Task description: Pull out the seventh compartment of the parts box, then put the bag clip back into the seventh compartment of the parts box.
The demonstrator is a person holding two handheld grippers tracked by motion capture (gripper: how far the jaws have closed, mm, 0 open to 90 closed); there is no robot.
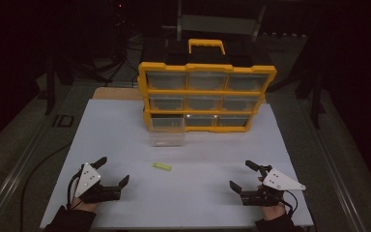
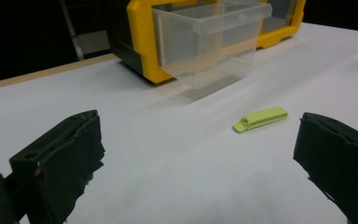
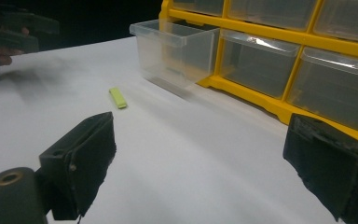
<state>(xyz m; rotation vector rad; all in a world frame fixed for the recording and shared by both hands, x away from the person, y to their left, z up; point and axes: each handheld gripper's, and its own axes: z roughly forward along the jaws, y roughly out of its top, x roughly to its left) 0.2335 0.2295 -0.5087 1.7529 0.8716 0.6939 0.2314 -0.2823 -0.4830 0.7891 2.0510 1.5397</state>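
Dark room all round, w/ a white tabletop (image 1: 212,193) lit in the middle and black stands behind it.

Left gripper (image 1: 114,171): jaws spread wide, nothing btwn them, hovering low over the near-left part of the table. In the left gripper view the two black pads (image 2: 60,154) sit far apart at the bottom corners, bare white surface btwn them. Person's hand and dark sleeve come in from the bottom edge; grey 3-cornered plate on top.

Right gripper (image 1: 245,175): also wide open, empty, near-right part of the table, roughly level w/ the left one and well apart from it. Right gripper view shows its pads (image 3: 88,154) spread, w/ the other gripper far off at upper left.

Small lime-green clip (image 1: 162,166) lies flat on the table btwn the two grippers, nearer the left one, touching neither. Sits just in front of the pulled-out clear drawer (image 1: 167,138).

That drawer is the bottom-left one of a yellow organiser (image 1: 206,92), 3 rows × 3 clear bins, standing upright at mid-table w/ a yellow carry handle (image 1: 206,45) behind its top. Drawer sticks out toward the person, looks empty; the other bins are pushed in.
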